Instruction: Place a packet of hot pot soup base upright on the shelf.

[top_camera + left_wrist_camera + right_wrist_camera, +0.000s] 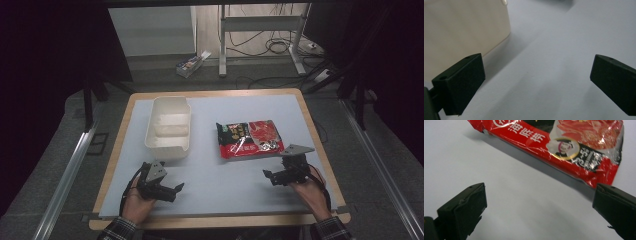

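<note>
A red instant-noodle packet (250,139) lies flat on the pale blue mat, right of centre. In the right gripper view its near edge (564,152) runs just beyond my jaws. My right gripper (270,176) stands open a little below the packet, with bare mat between its jaws (536,215). A white rectangular container (169,125) sits left of centre, open side up, and its wall (461,32) rises at the left of the left gripper view. My left gripper (177,189) is open below the container, nothing between its fingers (536,90).
The mat lies on a wooden table (120,145) with a raised edge. Beyond the far edge a small box (192,62) lies on the floor, next to desk legs and cables (270,45). Metal rails (65,175) run along both sides.
</note>
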{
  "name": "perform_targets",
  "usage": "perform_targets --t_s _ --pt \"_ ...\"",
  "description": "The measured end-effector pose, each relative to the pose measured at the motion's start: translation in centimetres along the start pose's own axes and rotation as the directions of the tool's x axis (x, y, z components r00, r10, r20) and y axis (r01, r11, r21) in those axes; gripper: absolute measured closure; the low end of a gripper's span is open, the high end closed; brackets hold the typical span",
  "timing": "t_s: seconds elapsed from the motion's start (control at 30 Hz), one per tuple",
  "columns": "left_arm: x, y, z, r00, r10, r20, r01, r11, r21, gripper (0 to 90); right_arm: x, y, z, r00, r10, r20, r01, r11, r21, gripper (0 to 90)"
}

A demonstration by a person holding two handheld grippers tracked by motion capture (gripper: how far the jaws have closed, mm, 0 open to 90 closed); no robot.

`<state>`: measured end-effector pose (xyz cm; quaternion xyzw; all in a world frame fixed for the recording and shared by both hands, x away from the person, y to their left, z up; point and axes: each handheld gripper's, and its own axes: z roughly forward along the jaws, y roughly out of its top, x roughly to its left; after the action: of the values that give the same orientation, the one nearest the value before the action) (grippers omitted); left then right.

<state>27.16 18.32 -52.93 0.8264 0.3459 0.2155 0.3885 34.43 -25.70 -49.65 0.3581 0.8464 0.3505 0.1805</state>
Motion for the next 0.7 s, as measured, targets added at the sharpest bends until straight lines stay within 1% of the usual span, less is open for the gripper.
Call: perform_targets --t_s 0.03,0.1,0.13,0.2,0.23,0.37,0.4,0.43,0.5,0.53,0.57,0.6,0.7 --pt "0.0 0.0 0.0 1.0 0.003 -0.003 -0.003 1.0 0.001 0.0 0.1 0.5 0.2 1.0 0.0 -0.008 0.0 1.0 0.001 0.0" --pt "0.0 0.0 0.0 1.0 0.004 -0.005 -0.004 1.0 0.002 0.0 0.1 0.7 0.3 0.9999 0.001 -0.01 -0.001 1.0 0.002 0.0" --pt "-0.1 0.0 0.1 1.0 0.005 -0.007 -0.005 1.0 0.004 0.0 0.2 1.1 0.5 0.9999 -0.005 -0.014 0.006 1.0 0.01 0.0" --pt "-0.1 0.0 0.1 0.9999 0.008 -0.008 -0.008 1.0 0.004 0.0 0.2 1.3 0.6 0.9998 -0.007 -0.016 0.008 1.0 0.017 0.0" --pt "-0.1 0.0 0.1 0.9999 0.008 -0.01 -0.008 1.0 0.005 0.0 0.0 1.8 0.9 0.9997 -0.013 -0.018 0.014 1.0 0.024 0.0" --pt "-0.1 0.0 0.1 0.9998 0.009 -0.015 -0.009 0.9999 0.006 0.0 -0.2 2.4 1.3 0.9997 -0.002 -0.024 0.003 1.0 0.025 0.0" --pt "-0.1 0.0 0.1 0.9998 0.008 -0.016 -0.008 1.0 0.005 0.0 -0.3 2.7 1.5 0.9997 0.001 -0.023 -0.001 1.0 0.025 0.0" --pt "-0.1 0.0 0.1 0.9999 0.002 -0.017 -0.002 1.0 0.005 0.0 -0.4 3.4 1.9 0.9994 0.008 -0.034 -0.008 1.0 0.018 0.0" --pt "-0.1 0.0 0.1 0.9998 0.006 -0.017 -0.006 0.9999 0.008 0.0 -0.5 3.6 2.0 0.9994 0.009 -0.034 -0.008 1.0 0.019 0.6" --pt "-0.1 0.0 0.1 0.9998 0.009 -0.017 -0.009 0.9999 0.01 0.0 -0.5 4.3 2.6 0.9996 0.01 -0.027 -0.009 0.999 0.032 4.7" --pt "-0.1 0.0 0.1 0.9998 0.011 -0.018 -0.011 0.9999 0.01 0.0 -0.5 4.3 2.6 0.9996 0.01 -0.027 -0.009 0.999 0.032 4.7" --pt "-0.2 0.0 0.1 0.9996 0.017 -0.021 -0.017 0.9998 0.011 0.0 -0.4 4.8 3.1 0.9997 0.005 -0.025 -0.004 0.999 0.042 9.7" --pt "-0.2 0.0 0.1 0.9995 0.022 -0.022 -0.022 0.9997 0.012 0.0 -0.4 5.5 3.9 0.9999 0.004 -0.015 -0.003 0.999 0.053 17.9"
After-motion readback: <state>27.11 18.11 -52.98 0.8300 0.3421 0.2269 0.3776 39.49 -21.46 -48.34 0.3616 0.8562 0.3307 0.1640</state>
